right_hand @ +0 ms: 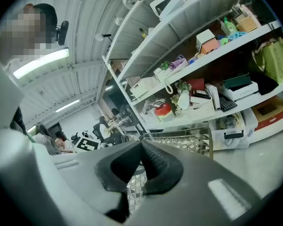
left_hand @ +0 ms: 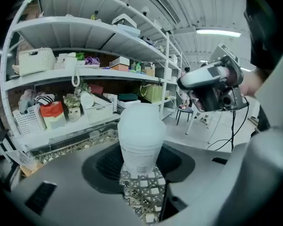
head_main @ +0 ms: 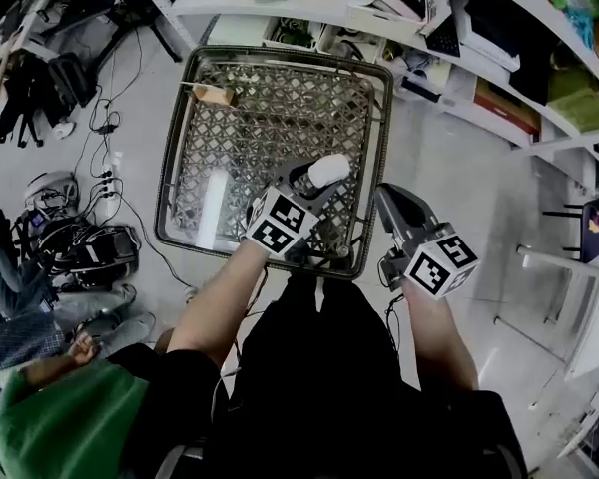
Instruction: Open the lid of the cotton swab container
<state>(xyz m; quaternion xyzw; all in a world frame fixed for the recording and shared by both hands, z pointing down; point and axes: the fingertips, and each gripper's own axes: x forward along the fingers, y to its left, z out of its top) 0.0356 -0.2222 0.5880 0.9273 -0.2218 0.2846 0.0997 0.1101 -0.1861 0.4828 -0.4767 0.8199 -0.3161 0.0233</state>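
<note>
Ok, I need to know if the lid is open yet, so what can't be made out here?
Cotton swab container label print: too small, blurred, left gripper view.
Swabs inside: frosted lid hides them.
Lid catch: shows in no view; in head view the left gripper covers the container's body.

Cotton swab container gripped upright between jaws, lid on; right gripper beyond.

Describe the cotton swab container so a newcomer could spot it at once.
Start at the lattice-topped table before the shelves. Above its near right part, the left tongs grip the cotton swab container: a small white tub with a frosted domed lid, the only thing held off the table.
</note>
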